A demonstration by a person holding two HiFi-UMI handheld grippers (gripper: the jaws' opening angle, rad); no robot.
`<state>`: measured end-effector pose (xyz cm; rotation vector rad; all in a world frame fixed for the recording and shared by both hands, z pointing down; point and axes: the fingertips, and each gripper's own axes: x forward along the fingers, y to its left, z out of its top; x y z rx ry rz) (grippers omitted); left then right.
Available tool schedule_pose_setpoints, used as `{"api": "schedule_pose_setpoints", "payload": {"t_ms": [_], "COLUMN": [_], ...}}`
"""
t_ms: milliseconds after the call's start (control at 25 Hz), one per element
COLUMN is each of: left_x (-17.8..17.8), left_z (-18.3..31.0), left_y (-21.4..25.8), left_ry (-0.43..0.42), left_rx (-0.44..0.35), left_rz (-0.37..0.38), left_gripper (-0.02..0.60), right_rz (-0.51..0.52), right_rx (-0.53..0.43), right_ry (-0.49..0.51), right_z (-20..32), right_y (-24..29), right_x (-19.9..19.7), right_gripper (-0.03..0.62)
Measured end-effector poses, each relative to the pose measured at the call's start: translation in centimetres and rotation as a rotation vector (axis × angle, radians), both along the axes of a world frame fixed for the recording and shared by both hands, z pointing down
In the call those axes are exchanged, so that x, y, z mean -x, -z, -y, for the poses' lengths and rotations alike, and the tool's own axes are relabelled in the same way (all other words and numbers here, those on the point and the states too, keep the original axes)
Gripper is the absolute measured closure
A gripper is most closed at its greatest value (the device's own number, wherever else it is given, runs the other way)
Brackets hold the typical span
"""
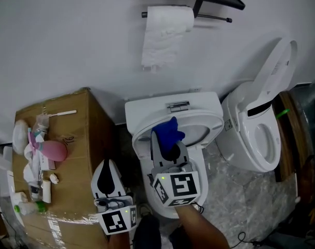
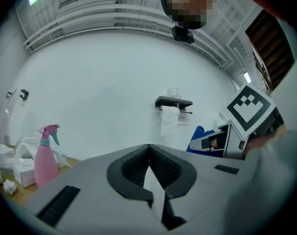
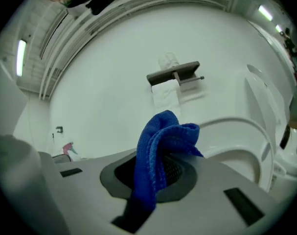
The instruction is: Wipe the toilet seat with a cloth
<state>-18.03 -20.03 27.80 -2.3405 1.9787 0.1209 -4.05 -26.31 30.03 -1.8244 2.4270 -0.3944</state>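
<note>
Technician: What is the state of the right gripper (image 1: 166,148)?

Inspector: Its jaws are clamped on the blue cloth (image 1: 167,132), which bunches up out of the pads. The gripper holds the cloth over the opening of the toilet seat (image 1: 208,127). Contact with the seat cannot be confirmed.

Technician: And the left gripper (image 1: 108,166)?

Inspector: Its jaws are fully together, with nothing between them. It sits between the toilet and the cardboard box (image 1: 82,134), just beside the box's right edge. A pink spray bottle (image 1: 53,150) stands near the box's left edge.
</note>
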Motion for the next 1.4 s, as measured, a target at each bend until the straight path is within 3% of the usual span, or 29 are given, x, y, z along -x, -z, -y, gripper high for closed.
{"api": "schedule_pose_setpoints", "payload": {"t_ms": [200,400,640,1080,1400], "left_x": [-1.2,-2.6,-4.4,-10.5,-14.8], "left_z": [1.3,2.5,2.5,1.5,1.3], "left_y": [-0.3,-1.0,-0.9,-0.6,-1.7], "left_ry": [-0.051,-0.108,-0.12,-0.107,-0.109], "left_rx": [0.005,0.007,0.0,-0.01,-0.009], "left_rz": [-0.012,-0.031,-0.014,0.006,0.013], "left_gripper": [0.569,0.569,0.569,0.569,0.569], "right_rz": [-0.268,-0.331,-0.228,-0.22,-0.227], "right_rx": [-0.112,-0.13,-0.13,-0.09,-0.074], "right_ry": [0.007,-0.005,-0.042,-0.034,-0.018], "right_z": [0.3,0.5,0.4,0.2,-0.1], "right_y": [0.8,1.0,1.3,0.3,-1.5], "right_x": [-0.3,-1.0,-4.4,-13.2,-17.3], "right_gripper": [0.533,0.532,0.532,0.533,0.532]}}
